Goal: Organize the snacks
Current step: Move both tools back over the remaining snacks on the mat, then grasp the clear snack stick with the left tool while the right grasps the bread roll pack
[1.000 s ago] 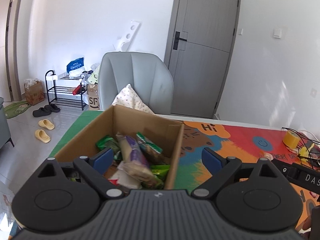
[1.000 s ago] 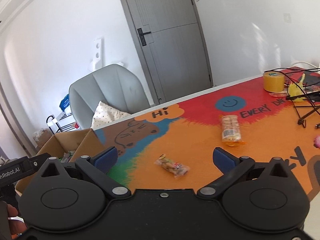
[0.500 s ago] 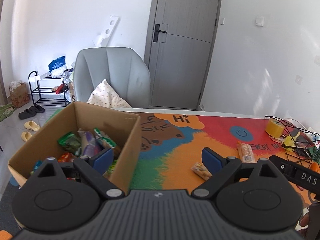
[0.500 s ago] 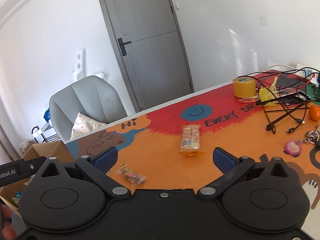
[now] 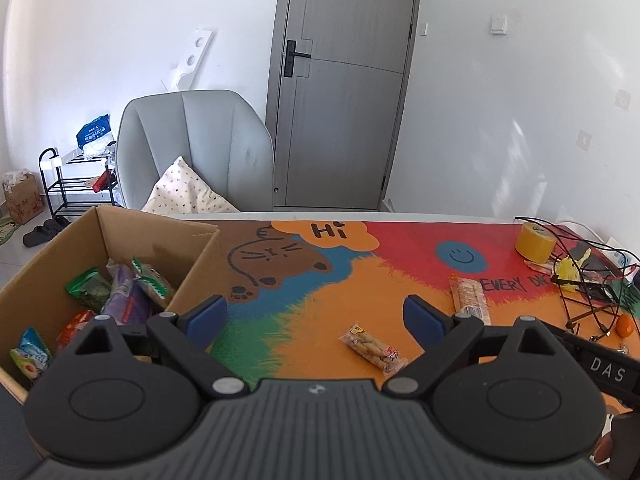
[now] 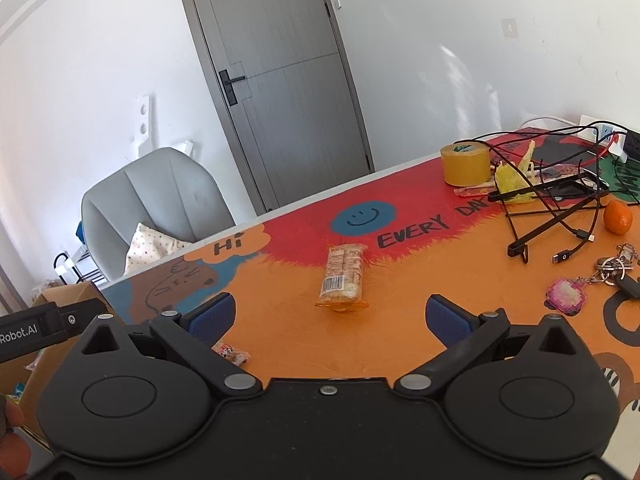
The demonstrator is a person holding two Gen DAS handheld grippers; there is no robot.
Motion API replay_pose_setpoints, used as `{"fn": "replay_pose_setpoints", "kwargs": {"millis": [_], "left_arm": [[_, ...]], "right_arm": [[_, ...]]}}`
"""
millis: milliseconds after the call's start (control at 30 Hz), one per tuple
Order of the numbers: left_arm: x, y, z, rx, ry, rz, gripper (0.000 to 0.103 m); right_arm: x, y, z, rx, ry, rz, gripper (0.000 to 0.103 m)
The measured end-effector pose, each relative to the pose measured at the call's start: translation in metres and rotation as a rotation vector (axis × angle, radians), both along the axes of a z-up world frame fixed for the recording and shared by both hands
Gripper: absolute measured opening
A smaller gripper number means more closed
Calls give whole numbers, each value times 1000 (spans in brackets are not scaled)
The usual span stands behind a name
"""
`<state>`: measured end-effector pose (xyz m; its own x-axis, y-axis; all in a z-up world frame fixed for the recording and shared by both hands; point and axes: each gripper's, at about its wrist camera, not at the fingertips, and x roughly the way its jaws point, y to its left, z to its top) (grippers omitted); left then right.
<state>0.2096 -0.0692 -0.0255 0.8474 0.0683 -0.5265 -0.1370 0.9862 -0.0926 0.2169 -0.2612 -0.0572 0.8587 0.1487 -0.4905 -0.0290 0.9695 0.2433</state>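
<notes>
A: Grippers? Snacks?
B: Left gripper (image 5: 315,314) and right gripper (image 6: 330,316) both spread, empty. Crinkly long packet (image 6: 343,275) and small packet (image 5: 371,347) on mat; cardboard box (image 5: 152,236) left.
A: Clutter?
B: Tape roll (image 6: 466,163), cables (image 6: 560,200) far right.

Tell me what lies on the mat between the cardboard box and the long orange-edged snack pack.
In the left wrist view, one small clear snack packet lies between the cardboard box and the long snack pack.

Over the last second the left gripper (image 5: 315,318) has swung rightward from above the cardboard box (image 5: 120,236); the box now lies at lower left, and the small snack packet (image 5: 370,346) sits between its open jaws. The right gripper (image 6: 331,320) has likewise turned right, bringing the long cracker packet (image 6: 343,276) between its jaws and the small packet to its left finger.
</notes>
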Motion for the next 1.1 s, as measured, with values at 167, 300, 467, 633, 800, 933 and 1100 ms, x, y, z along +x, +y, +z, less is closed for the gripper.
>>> {"fn": "replay_pose_setpoints", "kwargs": {"millis": [167, 300, 467, 633, 800, 933, 1100], "left_arm": [[13, -11, -12, 42, 27, 12, 93], [25, -16, -22, 40, 60, 11, 92], [38, -21, -33, 36, 84, 8, 89], [51, -28, -42, 25, 117, 7, 81], [63, -35, -52, 29, 128, 17, 78], [73, -39, -64, 26, 159, 19, 68], [81, -42, -76, 12, 192, 13, 52]], "right_arm": [[10, -4, -6, 3, 19, -11, 103], [18, -7, -11, 9, 35, -14, 103], [27, -10, -17, 15, 55, -18, 103], [36, -15, -22, 24, 71, -23, 103], [46, -16, -28, 19, 90, -26, 103], [55, -14, -32, 11, 97, -30, 103], [65, -12, -35, 13, 106, -28, 103]]}}
